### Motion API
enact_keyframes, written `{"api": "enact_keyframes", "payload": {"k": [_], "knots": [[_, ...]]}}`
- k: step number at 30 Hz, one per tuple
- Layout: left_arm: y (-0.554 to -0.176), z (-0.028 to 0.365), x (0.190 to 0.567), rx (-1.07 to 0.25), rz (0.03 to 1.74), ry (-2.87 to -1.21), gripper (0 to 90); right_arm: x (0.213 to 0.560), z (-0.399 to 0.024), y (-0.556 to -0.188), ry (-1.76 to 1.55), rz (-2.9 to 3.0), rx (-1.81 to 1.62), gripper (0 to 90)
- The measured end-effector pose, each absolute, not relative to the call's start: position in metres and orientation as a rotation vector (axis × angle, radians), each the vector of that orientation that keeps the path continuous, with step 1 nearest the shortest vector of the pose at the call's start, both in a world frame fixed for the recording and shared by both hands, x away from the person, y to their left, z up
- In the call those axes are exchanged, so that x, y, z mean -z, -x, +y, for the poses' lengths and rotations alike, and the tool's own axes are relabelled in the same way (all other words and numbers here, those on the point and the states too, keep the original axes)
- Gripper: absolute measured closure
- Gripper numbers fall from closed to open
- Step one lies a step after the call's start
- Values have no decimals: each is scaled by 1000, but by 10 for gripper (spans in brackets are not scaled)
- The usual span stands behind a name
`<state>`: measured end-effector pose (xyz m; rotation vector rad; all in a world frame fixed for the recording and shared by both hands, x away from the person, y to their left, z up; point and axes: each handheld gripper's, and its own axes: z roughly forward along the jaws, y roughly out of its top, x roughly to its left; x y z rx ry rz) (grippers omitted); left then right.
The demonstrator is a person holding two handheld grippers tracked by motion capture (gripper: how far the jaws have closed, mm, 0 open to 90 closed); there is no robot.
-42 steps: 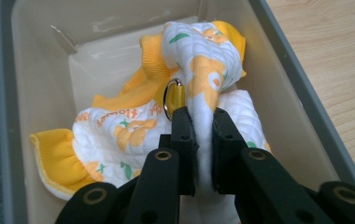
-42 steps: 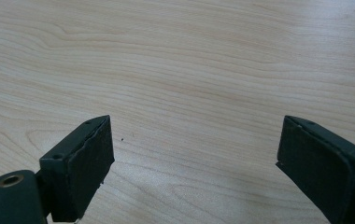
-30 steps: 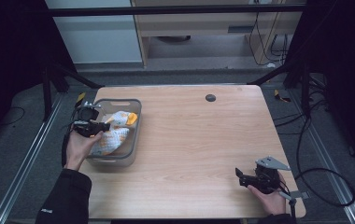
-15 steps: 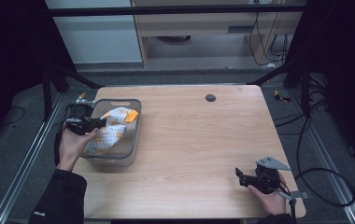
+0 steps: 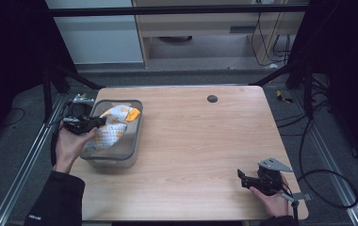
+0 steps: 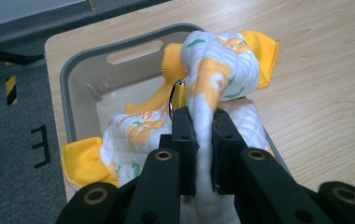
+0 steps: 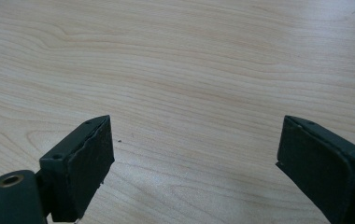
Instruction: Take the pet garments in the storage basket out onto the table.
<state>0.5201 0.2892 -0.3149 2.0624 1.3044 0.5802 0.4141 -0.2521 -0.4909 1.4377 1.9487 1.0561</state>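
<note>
Over the bin (image 5: 129, 155) at left, the left gripper (image 6: 202, 122) clamps the cloth (image 6: 222, 65); next, lift it clear; right gripper (image 7: 192, 154) gapes idle.

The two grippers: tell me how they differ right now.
The left gripper is shut on the white-and-orange quilted cloth, while the right gripper stands open with nothing between its jaws. The left gripper is at the grey bin on the table's left side; the right gripper sits low over bare wooden table near its front right corner. Both have black jaws and are hand-held.
</note>
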Motion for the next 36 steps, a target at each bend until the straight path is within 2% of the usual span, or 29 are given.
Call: {"api": "enact_keyframes", "payload": {"k": [13, 36], "knots": [[-510, 277, 298, -597, 1229, -2079, 823, 491, -252, -414, -1434, 1946, -1058, 107], [-497, 245, 284, -527, 1089, -2138, 823, 490, -252, -413, -1443, 1946, -1067, 107]]}}
